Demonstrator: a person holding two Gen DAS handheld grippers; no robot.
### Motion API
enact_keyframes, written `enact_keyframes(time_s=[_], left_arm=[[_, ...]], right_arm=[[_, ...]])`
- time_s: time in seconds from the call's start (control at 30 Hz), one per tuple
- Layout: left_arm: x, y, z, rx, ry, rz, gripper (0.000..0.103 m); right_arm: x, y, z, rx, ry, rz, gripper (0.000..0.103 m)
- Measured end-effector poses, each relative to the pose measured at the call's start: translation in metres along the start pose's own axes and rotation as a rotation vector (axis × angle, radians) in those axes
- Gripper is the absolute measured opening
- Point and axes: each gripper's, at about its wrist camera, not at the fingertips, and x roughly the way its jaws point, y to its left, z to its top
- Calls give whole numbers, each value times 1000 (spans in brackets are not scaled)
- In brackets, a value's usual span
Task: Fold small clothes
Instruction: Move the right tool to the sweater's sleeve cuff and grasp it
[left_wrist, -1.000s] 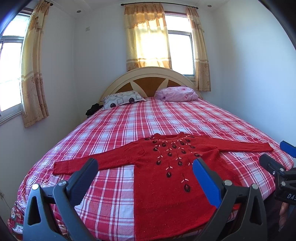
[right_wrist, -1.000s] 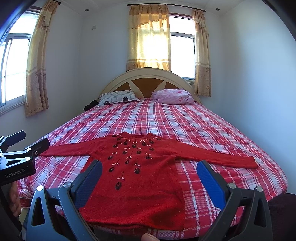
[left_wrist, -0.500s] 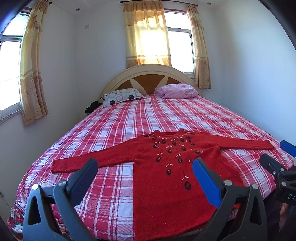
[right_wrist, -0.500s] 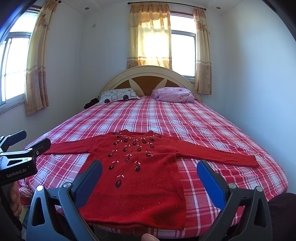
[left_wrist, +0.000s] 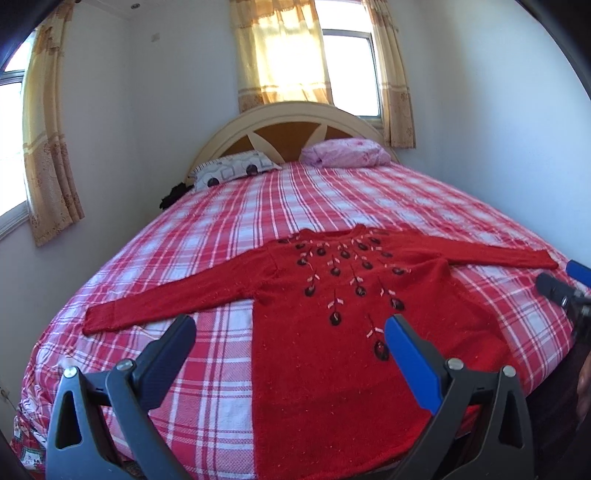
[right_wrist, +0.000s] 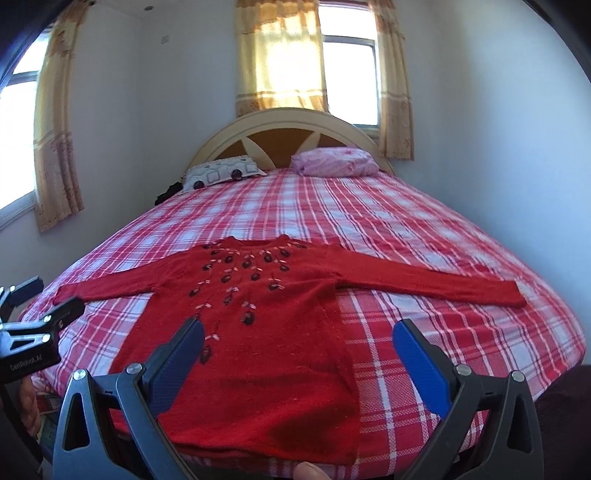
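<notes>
A red knitted sweater (left_wrist: 332, 332) (right_wrist: 266, 332) with dark embroidered flowers lies flat, face up, on the checked bed (left_wrist: 207, 369) (right_wrist: 406, 229), both sleeves spread out to the sides and its hem at the near edge. My left gripper (left_wrist: 288, 325) hovers open above the sweater's lower left part, nothing between its fingers. Over the hem area my right gripper (right_wrist: 299, 328) is open too and holds nothing. Each gripper also shows in the other's view: the right gripper (left_wrist: 569, 284) at the right edge, the left gripper (right_wrist: 33, 332) at the left edge.
Two pillows, a patterned pillow (left_wrist: 232, 171) and a pink pillow (left_wrist: 347, 153), lie against the headboard (right_wrist: 288, 129). A dark bundle (right_wrist: 166, 192) sits at the bed's far left corner. Walls close in on both sides, and curtained windows stand behind and to the left.
Both grippers have tilted down and moved in closer over the sweater, so it sits larger in view. Their jaws stay open and the sweater has not moved.
</notes>
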Motion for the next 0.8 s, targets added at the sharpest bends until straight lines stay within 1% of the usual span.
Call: enact_keyframes(time_s=[0.17,0.37,0.4,0.47,0.53,0.63,0.67,0.73,0.8], left_arm=[[35,-6,-5,36,56,5,103],[74,-4,5,52,96,18,103],[81,-4,8,55,100,14,103],[92,-6,13,72,101,18,103],[107,-9,20,96,103,34,103],[131,-10,27,114,130,31,103],[138,-10,30,113,141,25,103],[153,-11,33,118,163,23,103],[164,-13,35,129,177,27,103]], right_arm=[[32,-59,-3,89,47,-61,102],[63,-132,-9,219,99,-142,101],[68,-145,-9,234,108,-156,99],[75,-168,-7,258,118,-176,88],[84,-200,-3,304,128,-213,82],[93,-257,1,418,130,-282,80],[97,-272,2,451,133,-299,75],[103,-306,2,520,142,-335,69],[110,-334,1,577,152,-371,69]])
